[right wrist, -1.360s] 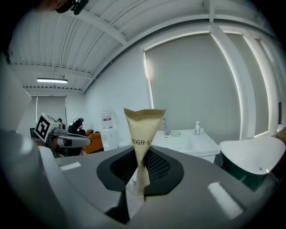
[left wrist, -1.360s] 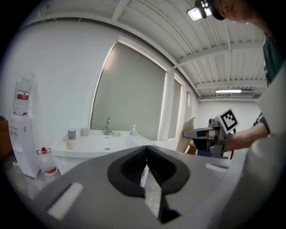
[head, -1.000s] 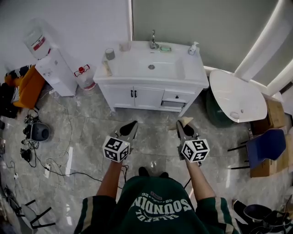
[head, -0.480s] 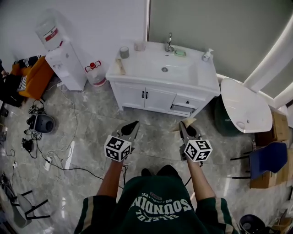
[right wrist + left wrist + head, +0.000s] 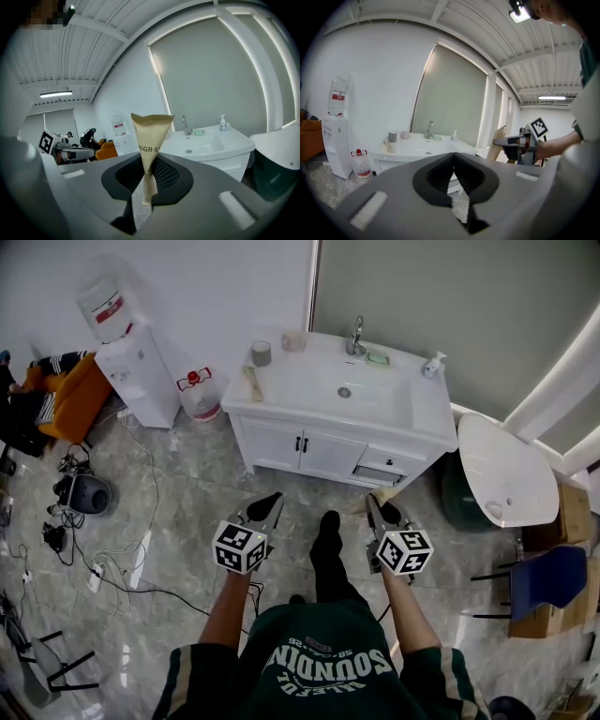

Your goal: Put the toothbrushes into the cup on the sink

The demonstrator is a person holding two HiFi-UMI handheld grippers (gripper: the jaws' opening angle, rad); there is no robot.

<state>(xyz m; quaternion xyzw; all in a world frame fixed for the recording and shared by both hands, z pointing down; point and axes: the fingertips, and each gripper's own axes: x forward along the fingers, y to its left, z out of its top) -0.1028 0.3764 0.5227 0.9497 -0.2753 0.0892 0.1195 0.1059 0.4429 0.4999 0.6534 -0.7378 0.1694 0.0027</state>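
head view: the shirt (image 5: 319,662) is showing "soundin" inverted. both forearms are reaching forward, left gripper (image 5: 268,504) and right gripper (image 5: 374,506) above the marble floor (image 5: 187,512), well apart from the white sink (image 5: 422,418); the grey cup (image 5: 262,353) is standing on its back left.
left gripper view: jaws are resting together, empty.
right gripper view: jaws are pinching a tan paper packet (image 5: 150,136) marked "high-e".

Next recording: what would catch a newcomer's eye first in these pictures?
The white vanity sink stands ahead against the wall, a grey cup on its left corner. The right hand-held gripper pinches a tan paper packet; the left hand-held gripper is shut and empty.
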